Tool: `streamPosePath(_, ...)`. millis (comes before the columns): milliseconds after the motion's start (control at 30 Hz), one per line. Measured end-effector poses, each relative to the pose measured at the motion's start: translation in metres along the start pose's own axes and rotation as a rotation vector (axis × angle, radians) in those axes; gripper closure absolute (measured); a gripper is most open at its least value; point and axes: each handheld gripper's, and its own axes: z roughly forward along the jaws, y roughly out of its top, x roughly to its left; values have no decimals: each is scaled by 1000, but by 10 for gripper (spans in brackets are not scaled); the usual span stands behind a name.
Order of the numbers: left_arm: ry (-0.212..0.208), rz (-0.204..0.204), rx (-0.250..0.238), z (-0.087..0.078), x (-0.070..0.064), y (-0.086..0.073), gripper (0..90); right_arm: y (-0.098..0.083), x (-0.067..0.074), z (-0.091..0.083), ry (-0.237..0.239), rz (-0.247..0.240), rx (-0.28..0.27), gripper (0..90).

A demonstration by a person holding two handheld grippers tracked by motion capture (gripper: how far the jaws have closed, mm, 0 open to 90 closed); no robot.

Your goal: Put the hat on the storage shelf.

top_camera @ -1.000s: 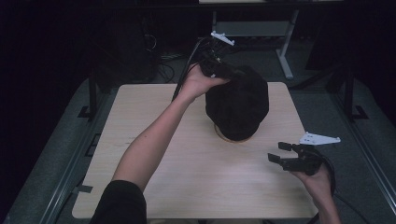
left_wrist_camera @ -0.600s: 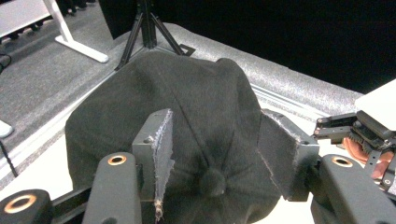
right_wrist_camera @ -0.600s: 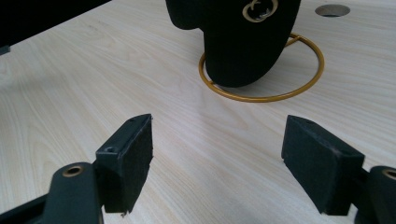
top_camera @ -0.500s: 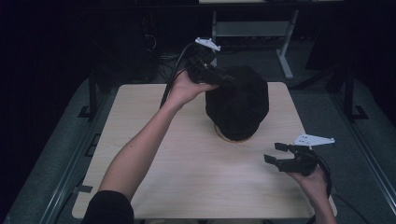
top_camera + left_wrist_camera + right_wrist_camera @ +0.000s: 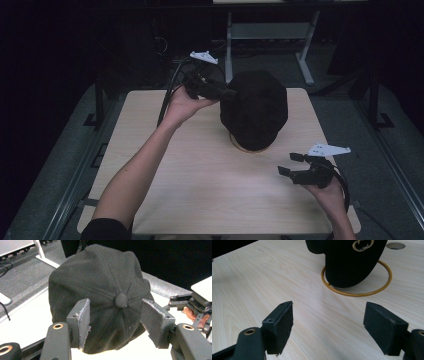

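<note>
1. Black cap (image 5: 255, 110) is sitting toward the far middle of the light wooden table (image 5: 200, 175), propped up over a gold ring (image 5: 357, 287) that is lying flat on the tabletop; in the left gripper view its crown button (image 5: 121, 300) is facing the camera; in the right gripper view a gold two-ring emblem (image 5: 362, 245) is showing on its near side.
2. Left gripper (image 5: 227, 92) is being held at the cap's far-left side, its tip at the crown; whether it is touching the cloth I cannot tell; in the left gripper view its jaws are standing apart on either side of the button, released, gripping nothing.
3. Right gripper (image 5: 290, 165) is hovering over the near-right part of the table, well apart from the cap; its jaws are spread wide, released, with bare wood between them.
4. Bare forearm (image 5: 145, 165) is reaching in from the near left; a metal desk frame (image 5: 265, 35) is standing on the floor beyond the table.
</note>
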Motion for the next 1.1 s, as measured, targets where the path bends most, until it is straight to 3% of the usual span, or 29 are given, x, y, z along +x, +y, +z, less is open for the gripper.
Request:
streamPosePath(167,-4,-17,-8,-5,1,-9,403,0,2,1,1,-1,-1,232)
streamPosePath(433,-10,-2,-5,-15,-7,-21,398,-1,2,-3,-12,0,-8,230)
streamPosePath(667,-4,-8,10,-21,-13,-41,394,-1,4,-1,-8,-11,-4,230)
streamPosePath(1100,4,-38,-6,-41,-14,-73,382,4,10,7,-5,-28,0,230)
